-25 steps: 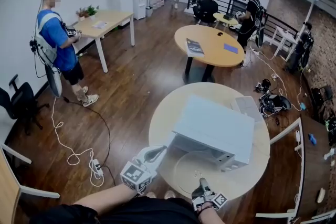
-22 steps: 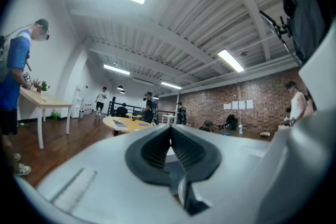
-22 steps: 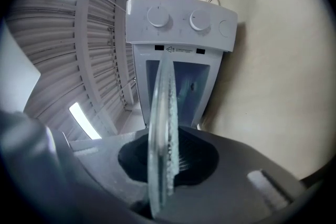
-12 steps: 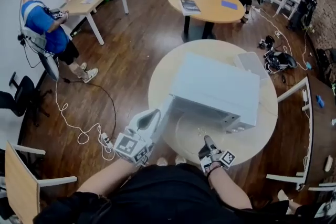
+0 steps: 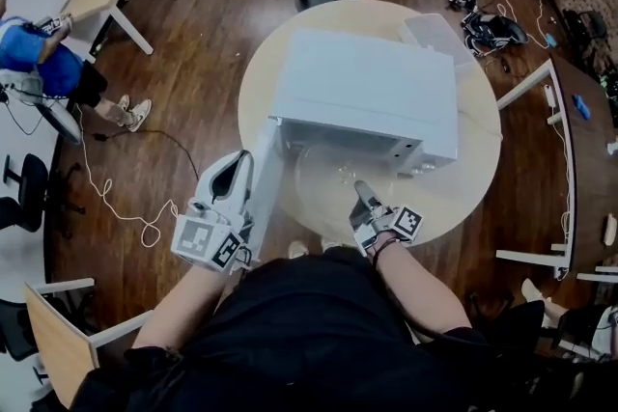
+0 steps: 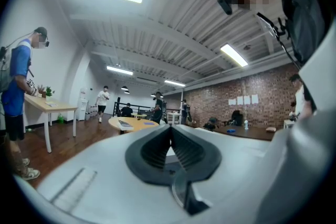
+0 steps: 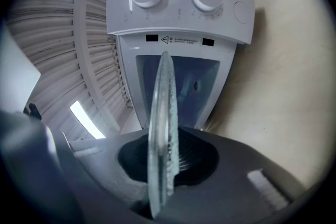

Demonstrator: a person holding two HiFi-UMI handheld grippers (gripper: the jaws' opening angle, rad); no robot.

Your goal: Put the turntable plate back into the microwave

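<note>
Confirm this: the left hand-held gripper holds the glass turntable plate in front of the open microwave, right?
No, the right hand-held gripper holds the glass turntable plate in front of the open microwave; the right gripper view shows it.

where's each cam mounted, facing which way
Head view: on the person's head, steeply down onto the microwave; both forearms, left gripper, right gripper show.
Left gripper view: on the left gripper, level across the room; shut fingers, the person's torso.
Right gripper view: on the right gripper, into the microwave; fingers gripping the turntable plate.
Head and right gripper views share microwave, plate.
</note>
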